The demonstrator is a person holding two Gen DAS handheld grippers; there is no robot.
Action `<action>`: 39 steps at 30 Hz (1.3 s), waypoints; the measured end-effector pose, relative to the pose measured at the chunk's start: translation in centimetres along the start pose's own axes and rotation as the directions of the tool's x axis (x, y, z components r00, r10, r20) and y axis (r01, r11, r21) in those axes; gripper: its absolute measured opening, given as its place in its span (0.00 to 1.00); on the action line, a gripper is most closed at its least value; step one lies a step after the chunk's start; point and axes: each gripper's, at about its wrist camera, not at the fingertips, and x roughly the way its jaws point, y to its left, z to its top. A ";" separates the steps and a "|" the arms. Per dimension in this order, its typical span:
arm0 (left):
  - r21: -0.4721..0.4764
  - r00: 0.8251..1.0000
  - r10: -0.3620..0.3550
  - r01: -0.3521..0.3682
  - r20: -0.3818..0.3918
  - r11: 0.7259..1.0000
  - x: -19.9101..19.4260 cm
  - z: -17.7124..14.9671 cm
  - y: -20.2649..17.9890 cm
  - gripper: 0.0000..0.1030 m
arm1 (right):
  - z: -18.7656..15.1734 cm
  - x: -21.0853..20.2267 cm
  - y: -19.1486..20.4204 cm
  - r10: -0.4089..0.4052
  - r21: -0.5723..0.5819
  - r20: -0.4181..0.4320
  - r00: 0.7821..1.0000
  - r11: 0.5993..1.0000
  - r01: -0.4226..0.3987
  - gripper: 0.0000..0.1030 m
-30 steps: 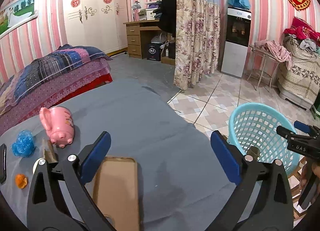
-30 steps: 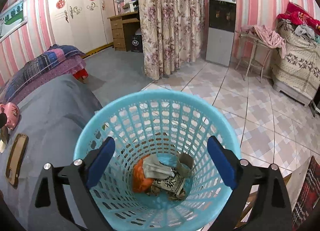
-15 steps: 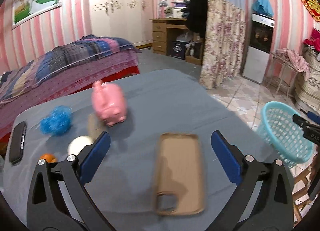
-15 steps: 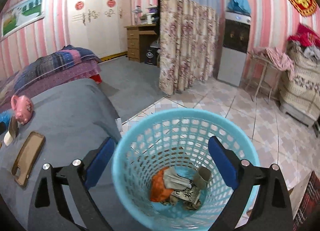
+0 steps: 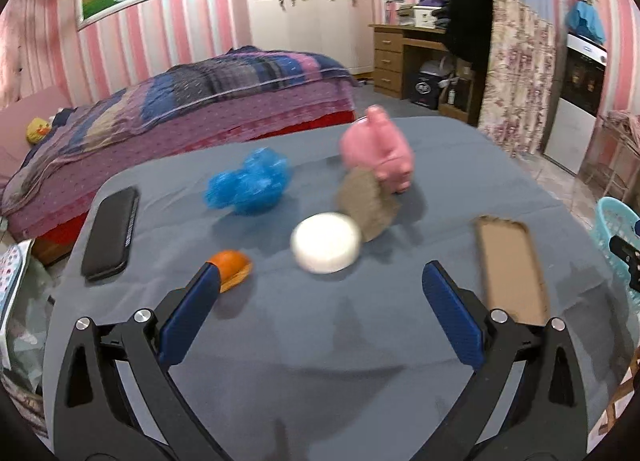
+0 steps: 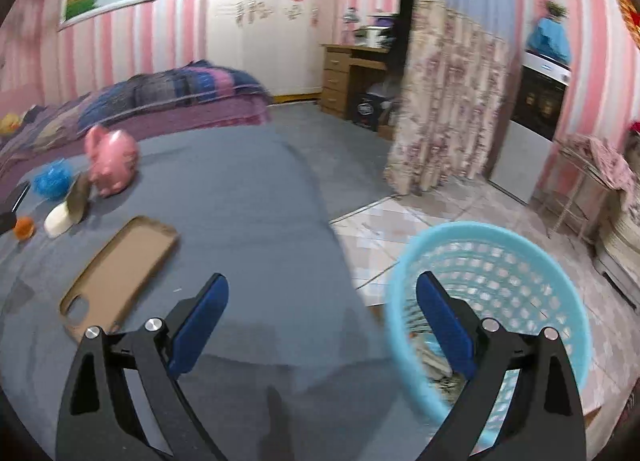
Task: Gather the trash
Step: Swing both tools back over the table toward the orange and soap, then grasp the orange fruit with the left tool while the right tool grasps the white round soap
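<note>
Right tongs alone show trash inside the basket.

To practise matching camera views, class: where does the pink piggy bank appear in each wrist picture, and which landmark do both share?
Left wrist view: pink piggy bank sits upper centre-right, behind the white round object.
Right wrist view: it sits far left, mid-height.
Shared landmark: tan phone case lying on the grey cloth.
</note>
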 end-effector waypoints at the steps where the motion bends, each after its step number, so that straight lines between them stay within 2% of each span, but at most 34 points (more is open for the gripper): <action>1: -0.013 1.000 0.003 -0.003 -0.010 1.000 0.2 -0.3 0.8 0.95 | 0.0 0.2 1.0 0.021 -0.015 -0.005 1.000 1.000 -0.021 0.90; 5: -0.056 0.999 0.020 -0.023 -0.038 0.998 1.2 -1.1 3.6 0.95 | -0.3 0.5 4.2 0.078 -0.047 -0.017 0.997 0.996 -0.079 0.90; 10: -0.087 0.997 0.034 -0.039 -0.064 0.995 2.6 -1.7 5.6 0.95 | -0.9 1.3 7.7 0.110 -0.090 -0.030 0.994 0.990 -0.112 0.90; 16: -0.100 0.995 0.059 -0.068 -0.085 0.993 4.0 -2.0 7.6 0.95 | -0.7 1.3 10.4 0.134 -0.122 -0.028 0.991 0.983 -0.137 0.90; 20: -0.121 0.992 0.065 -0.078 -0.109 0.990 5.0 -1.7 9.2 0.95 | -0.2 1.4 11.3 0.181 -0.088 -0.033 0.983 0.979 -0.183 0.90; 25: -0.096 0.992 0.021 -0.033 -0.126 0.995 6.9 -0.5 9.3 0.92 | 0.3 2.2 13.3 0.178 -0.090 -0.050 0.983 0.979 -0.182 0.90; 28: -0.028 0.993 0.007 -0.011 -0.116 1.000 7.8 0.2 8.3 0.70 | 0.8 2.5 14.7 0.177 -0.082 -0.053 0.983 0.980 -0.181 0.90; 30: -0.004 0.991 -0.012 0.012 -0.136 1.000 8.5 0.4 7.9 0.39 | 1.0 2.5 15.1 0.182 -0.078 -0.053 0.982 0.979 -0.186 0.90; 31: -0.002 0.988 -0.024 0.024 -0.153 1.000 8.9 0.3 7.9 0.33 | 1.3 2.4 15.8 0.192 -0.077 -0.056 0.980 0.978 -0.196 0.90; 33: -0.003 0.989 -0.029 0.029 -0.145 1.000 8.7 0.1 8.1 0.27 | 1.5 2.4 16.2 0.200 -0.081 -0.057 0.978 0.976 -0.204 0.90; 35: 0.003 0.992 -0.020 0.020 -0.124 1.000 8.1 -0.1 8.4 0.25 | 1.9 2.3 17.5 0.213 -0.097 -0.057 0.975 0.971 -0.217 0.90; 39: -0.013 0.992 0.097 -0.098 -0.087 0.995 6.5 -0.4 10.5 0.24 | 2.4 2.3 20.2 0.262 -0.123 -0.074 0.962 0.955 -0.269 0.90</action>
